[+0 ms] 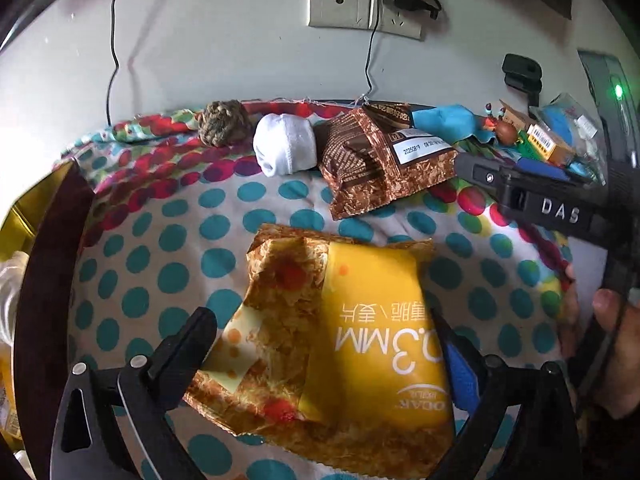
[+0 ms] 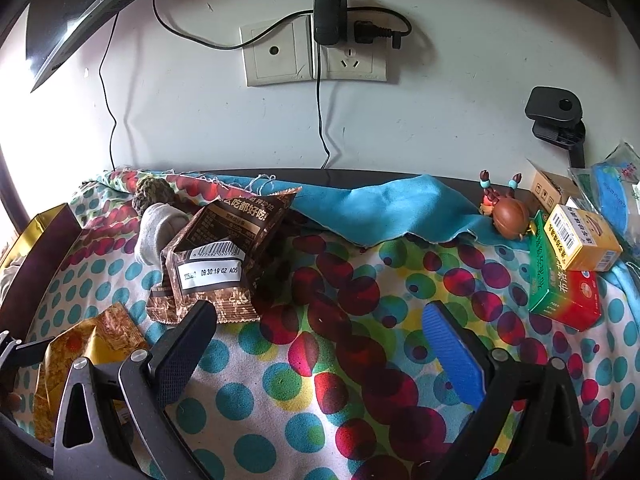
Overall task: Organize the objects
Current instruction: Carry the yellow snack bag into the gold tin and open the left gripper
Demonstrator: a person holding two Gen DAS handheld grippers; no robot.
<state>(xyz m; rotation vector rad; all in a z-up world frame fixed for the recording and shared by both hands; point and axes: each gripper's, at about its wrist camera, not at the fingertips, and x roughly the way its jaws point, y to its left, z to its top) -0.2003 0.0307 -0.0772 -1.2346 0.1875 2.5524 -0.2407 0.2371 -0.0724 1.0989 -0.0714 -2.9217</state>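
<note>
The left gripper (image 1: 320, 332) has its jaws spread around the yellow snack bag (image 1: 344, 336). One finger lies against the bag's left edge and the blue-padded one against its right edge, so the bag sits between them on the dotted cloth (image 1: 168, 240). Whether they already press it I cannot tell; they look to be touching but not squeezing. The bag's long axis runs away from the left wrist camera toward the brown snack bag (image 1: 372, 164), roughly in line with the fingers, so closing would pinch it across its short width.

The right gripper (image 2: 320, 344) hangs with its jaws wide apart and nothing between them, only the cloth below. From it the yellow bag lies off to the left, beyond its left finger, so the left gripper is clearly the nearer one.

The left wrist view shows the whole yellow bag, plus a white sock ball (image 1: 284, 144) and a knitted ball (image 1: 224, 124) just left of the brown bag. The right wrist view shows only a corner of the yellow bag, yet it gives clearly what the other crowds at its edge: a blue cloth (image 2: 380, 208), a small figurine (image 2: 508, 212) and medicine boxes (image 2: 568, 264) to the right of the brown bag.
</note>
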